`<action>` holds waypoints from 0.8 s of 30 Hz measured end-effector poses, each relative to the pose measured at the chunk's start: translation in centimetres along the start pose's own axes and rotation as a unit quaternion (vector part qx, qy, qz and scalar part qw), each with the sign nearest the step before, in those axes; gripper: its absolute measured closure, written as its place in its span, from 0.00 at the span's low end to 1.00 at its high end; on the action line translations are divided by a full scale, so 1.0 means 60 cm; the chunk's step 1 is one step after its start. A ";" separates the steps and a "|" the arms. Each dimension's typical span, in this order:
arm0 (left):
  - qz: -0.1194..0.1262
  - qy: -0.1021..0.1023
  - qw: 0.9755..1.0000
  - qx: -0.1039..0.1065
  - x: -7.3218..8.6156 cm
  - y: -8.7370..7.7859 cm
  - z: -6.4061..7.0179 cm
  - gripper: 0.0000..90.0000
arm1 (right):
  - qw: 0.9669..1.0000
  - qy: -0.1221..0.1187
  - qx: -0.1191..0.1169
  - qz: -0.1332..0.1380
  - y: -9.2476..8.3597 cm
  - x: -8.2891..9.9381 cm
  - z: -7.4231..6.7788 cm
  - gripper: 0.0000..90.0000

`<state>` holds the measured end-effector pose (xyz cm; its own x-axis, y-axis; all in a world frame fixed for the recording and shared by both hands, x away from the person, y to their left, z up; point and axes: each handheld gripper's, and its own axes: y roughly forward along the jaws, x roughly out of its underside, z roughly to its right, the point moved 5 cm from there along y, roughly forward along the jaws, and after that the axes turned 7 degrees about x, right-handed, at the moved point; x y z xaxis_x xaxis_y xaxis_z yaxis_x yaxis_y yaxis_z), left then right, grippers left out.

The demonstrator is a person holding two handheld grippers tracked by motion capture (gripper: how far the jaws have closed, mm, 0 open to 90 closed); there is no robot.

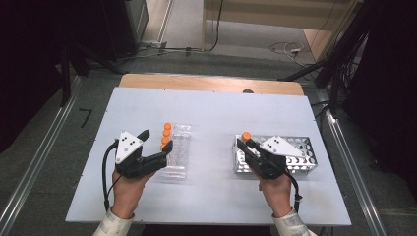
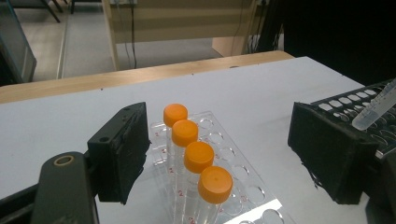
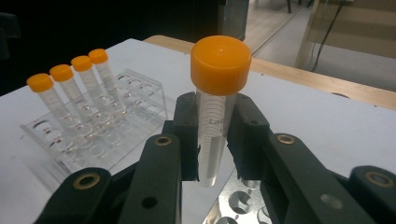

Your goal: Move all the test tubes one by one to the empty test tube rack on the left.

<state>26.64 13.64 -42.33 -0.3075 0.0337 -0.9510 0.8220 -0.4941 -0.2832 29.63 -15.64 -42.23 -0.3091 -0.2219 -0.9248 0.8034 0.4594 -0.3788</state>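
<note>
While the right gripper [image 3: 212,140] is clamping one orange-capped tube [image 3: 215,107] upright between its jaws, just above the corner of the metal rack [image 1: 305,147], four more capped tubes [image 2: 196,163] are standing in a single row in the clear rack [image 2: 233,163]. Count: five tubes in all, two racks, two grippers.

The left gripper [image 1: 156,142] is hanging with jaws spread wide, grasping nothing, the row of four tubes showing between them in the left gripper view. It is sitting at the clear rack's left edge in the high view.

The held tube is carrying printed graduation lines and lettering starting "La"; the rest is running behind the jaw and is unreadable. Small red marks are showing on the clear rack beside its holes, too small to read.

Both racks are resting on the white surface [image 1: 211,113], well apart, clear rack left, metal rack right. A hand [image 1: 129,189] is gripping each gripper from below.
</note>
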 end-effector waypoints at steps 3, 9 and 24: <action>-0.001 0.002 1.000 0.002 0.000 0.000 0.003 0.23 | 1.000 -0.002 -0.010 0.001 -0.001 0.000 -0.009 0.80; -0.002 0.005 1.000 0.008 0.000 0.001 0.009 0.23 | 1.000 -0.013 -0.025 -0.002 0.001 0.003 -0.028 0.80; -0.008 0.019 0.999 0.048 0.000 0.005 0.050 0.24 | 0.997 -0.037 -0.066 -0.024 0.018 0.026 -0.086 0.80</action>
<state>25.45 10.90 -42.04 -0.3007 0.0748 -0.9508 0.7668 -0.5737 -0.2877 27.41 -11.04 -44.27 -0.3029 -0.3076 -0.9020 0.7136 0.5541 -0.4286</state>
